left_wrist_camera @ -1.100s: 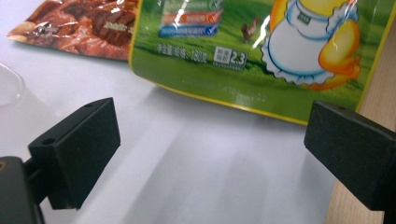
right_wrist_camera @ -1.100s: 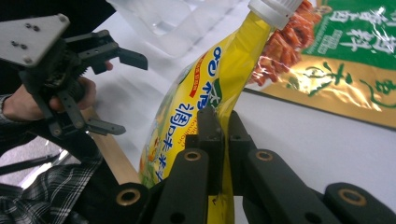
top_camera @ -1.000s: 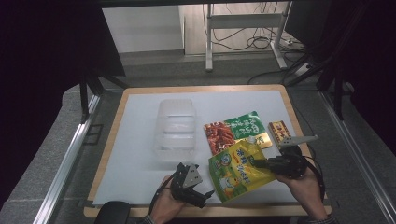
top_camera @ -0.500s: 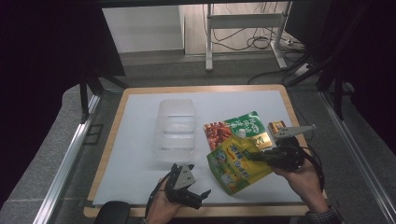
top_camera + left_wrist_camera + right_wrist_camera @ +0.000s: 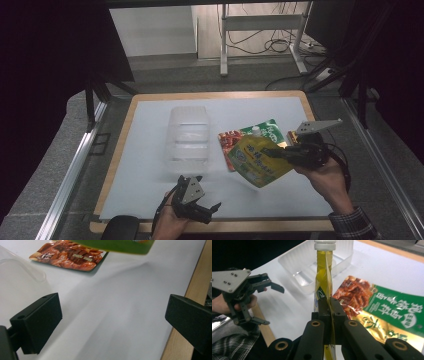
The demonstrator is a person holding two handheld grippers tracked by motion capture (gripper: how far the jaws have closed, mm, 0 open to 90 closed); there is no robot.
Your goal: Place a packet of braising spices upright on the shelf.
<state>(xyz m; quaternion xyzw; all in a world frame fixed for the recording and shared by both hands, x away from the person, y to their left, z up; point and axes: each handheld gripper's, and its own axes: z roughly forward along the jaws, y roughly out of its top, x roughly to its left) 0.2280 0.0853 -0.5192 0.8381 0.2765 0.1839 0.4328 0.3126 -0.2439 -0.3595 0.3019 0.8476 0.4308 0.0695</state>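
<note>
Our right gripper [image 5: 272,151] sits raised off the table, its body level and its jaws pointing toward our left side, pressed flat together on the edge of a yellow pouch [image 5: 257,160] that hangs just beyond the tips. Our right hand [image 5: 327,175] wraps the grip from behind and below. Our left gripper [image 5: 207,210] rests low near the table's near edge, jaws spread wide with nothing between them, our left hand [image 5: 167,222] beneath it.

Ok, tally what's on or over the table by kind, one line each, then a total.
Spouted pouch, yellow-green, held in the right gripper: 1
Flat snack packets, one red, one green: 2
Small gold packet: 1
Clear plastic container: 1
Total: 5
</note>
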